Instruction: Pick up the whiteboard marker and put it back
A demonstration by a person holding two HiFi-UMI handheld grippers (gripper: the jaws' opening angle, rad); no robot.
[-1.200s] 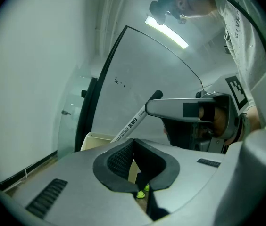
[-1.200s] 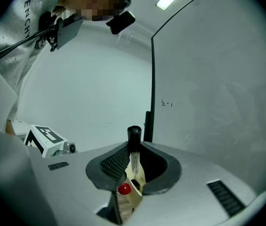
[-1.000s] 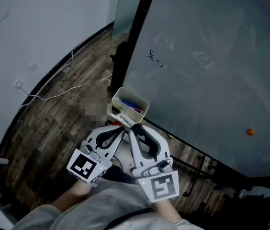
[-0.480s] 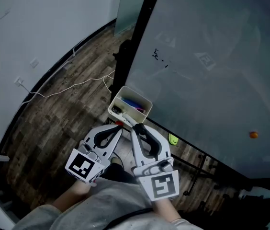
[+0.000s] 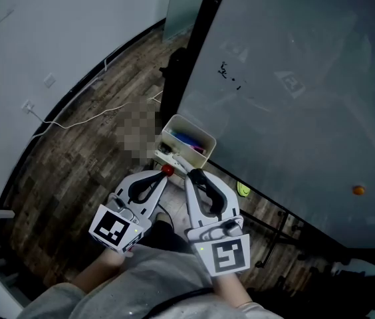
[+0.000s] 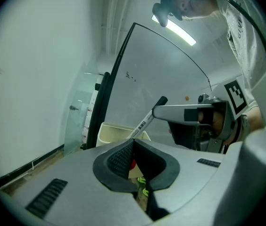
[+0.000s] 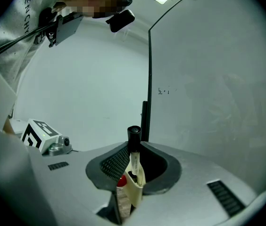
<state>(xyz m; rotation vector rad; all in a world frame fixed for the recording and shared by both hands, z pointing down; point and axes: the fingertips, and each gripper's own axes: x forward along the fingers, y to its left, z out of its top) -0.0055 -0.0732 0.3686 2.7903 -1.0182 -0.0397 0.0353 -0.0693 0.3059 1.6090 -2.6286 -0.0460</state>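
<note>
- The big grey whiteboard [image 5: 294,111] on its black stand fills the right and far side of the scene, with dark plank flooring [image 5: 88,151] to its left.
- A cream open-topped plastic box [image 6: 110,134] sits at the whiteboard's near left corner. Some blue and purple things [image 5: 186,140] lie inside it, too small to name.
- The right hand-held gripper [image 7: 134,149] has its jaws drawn narrow on the white-barrelled whiteboard marker [image 6: 145,120], gripping it just under its black end [image 7: 134,132]. The barrel slants down from there towards the box.
- The left hand-held gripper [image 6: 132,142] is close beside the right one, on its left. Its jaws are pressed together at the tips and nothing shows between them. The marker rises from just beyond those tips, and I cannot tell whether they touch it.
- A small red part [image 5: 167,170] shows just past the left tips, near the box's near edge. It is probably the marker's low end, though it could be something else lying there.
- Progress, as I judge it: the pick-up is done — the marker is off any surface and carried in the right jaws, near the box but not in it.
- What seems left is to bring it over the opening, lower it in and open the right jaws. The box's near rim is the likely place for the low end to catch.
</note>
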